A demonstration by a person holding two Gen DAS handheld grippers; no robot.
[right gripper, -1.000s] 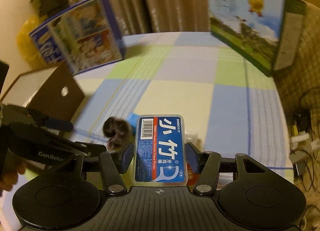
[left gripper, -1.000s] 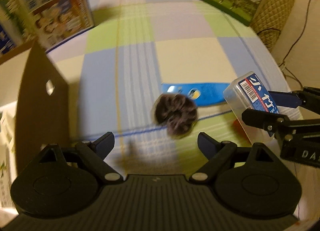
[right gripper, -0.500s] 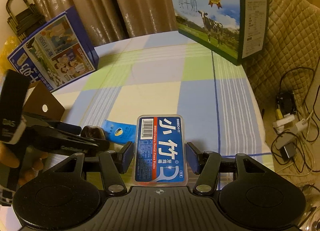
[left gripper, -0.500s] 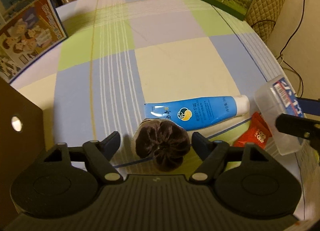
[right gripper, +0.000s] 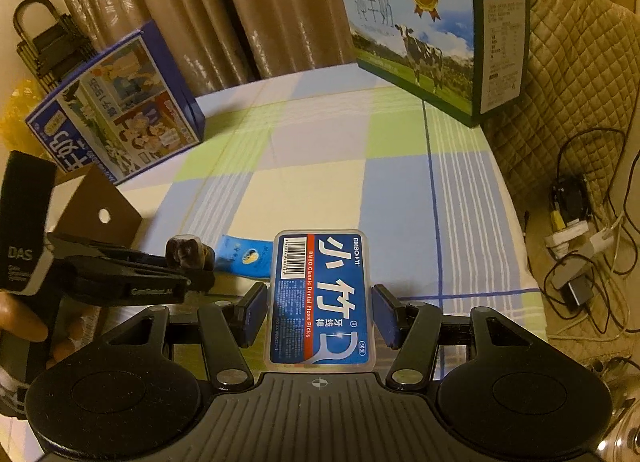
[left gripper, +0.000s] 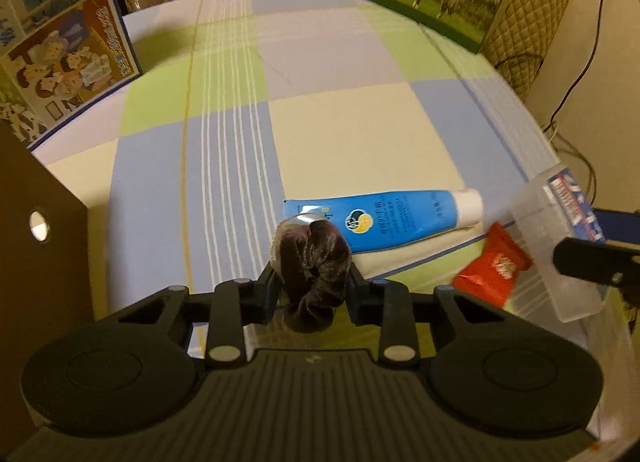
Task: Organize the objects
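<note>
1. A checked tablecloth (left gripper: pixel 352 134) carries a blue tube (left gripper: pixel 392 218) lying crosswise, white cap toward the right.
2. The right gripper (right gripper: pixel 320 312) clamps a clear floss-pick box (right gripper: pixel 320 298), long axis running away from the camera (barcode end farthest).
3. The left gripper (left gripper: pixel 312 290) pinches a brown scrunchie (left gripper: pixel 310 258), half hiding the tube's crimped end.
4. A red sachet (left gripper: pixel 494 268) lies partly under the box.

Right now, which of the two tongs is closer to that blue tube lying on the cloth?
Left. The left tongs, squeezing a brown scrunchie, sit right at the blue tube's flat end. The right tongs, holding the floss pick box, are farther off beyond its cap end.
</note>
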